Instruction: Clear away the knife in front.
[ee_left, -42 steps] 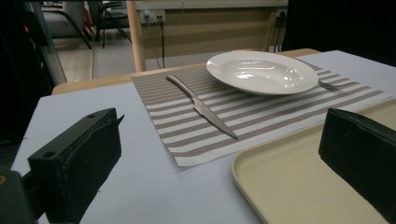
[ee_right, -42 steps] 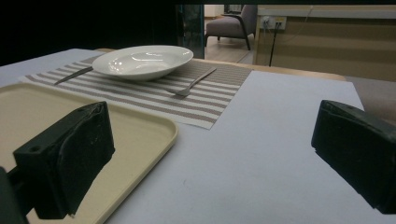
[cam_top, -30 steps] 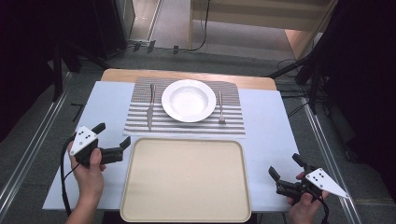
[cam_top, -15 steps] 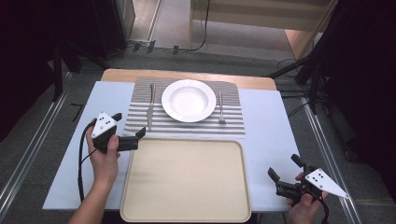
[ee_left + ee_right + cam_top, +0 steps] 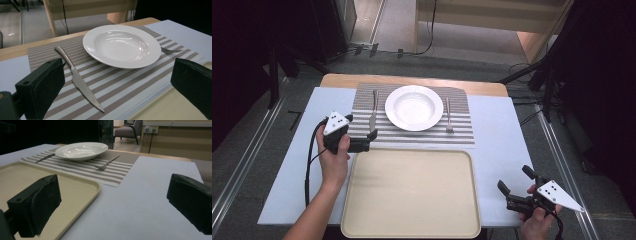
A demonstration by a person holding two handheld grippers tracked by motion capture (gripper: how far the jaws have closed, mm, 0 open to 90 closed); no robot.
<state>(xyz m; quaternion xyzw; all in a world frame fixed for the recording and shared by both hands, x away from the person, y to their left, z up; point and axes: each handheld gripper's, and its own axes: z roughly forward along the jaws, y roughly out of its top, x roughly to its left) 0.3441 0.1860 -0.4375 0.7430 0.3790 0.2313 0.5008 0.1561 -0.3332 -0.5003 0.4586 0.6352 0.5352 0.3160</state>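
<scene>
A: Your left gripper [image 5: 364, 143] sits at the left middle of the high view, jaws wide apart, nothing between them, nose at the near left edge of the placemat [image 5: 462, 131]. The knife [image 5: 373, 112] is the thing nearest to it, so I take that as the target

B: Where exactly does it lie?

A: Flat on the placemat, just left of the plate [image 5: 414, 107], apart from its rim. In the left gripper view it runs from the upper left of the frame down toward bottom centre, tip toward you, handle away

B: How do you expect it to handle?

A: My guess: all metal, stiff, light to moderate weight, smooth and slippery. It lies thin and flat, so your jaws have little to get under. Take it across the handle [image 5: 64, 55] or at the neck where handle meets blade, not at the tip. Expect it to pivot in the jaws if you grip far from its middle. The plate looks like ceramic, so keep your jaws off its rim

B: Looks?

A: Plain silver table knife, rounded slim handle, broader blade with a serrated edge [image 5: 92, 97] near the tip. No marks I can make out

B: And the other side?

A: Your right gripper [image 5: 518, 190] is at the lower right of the high view, over bare table [image 5: 502, 145] right of the tray [image 5: 412, 227], jaws spread, holding nothing. The fork [image 5: 448, 116] lies right of the plate, well apart from it
</scene>
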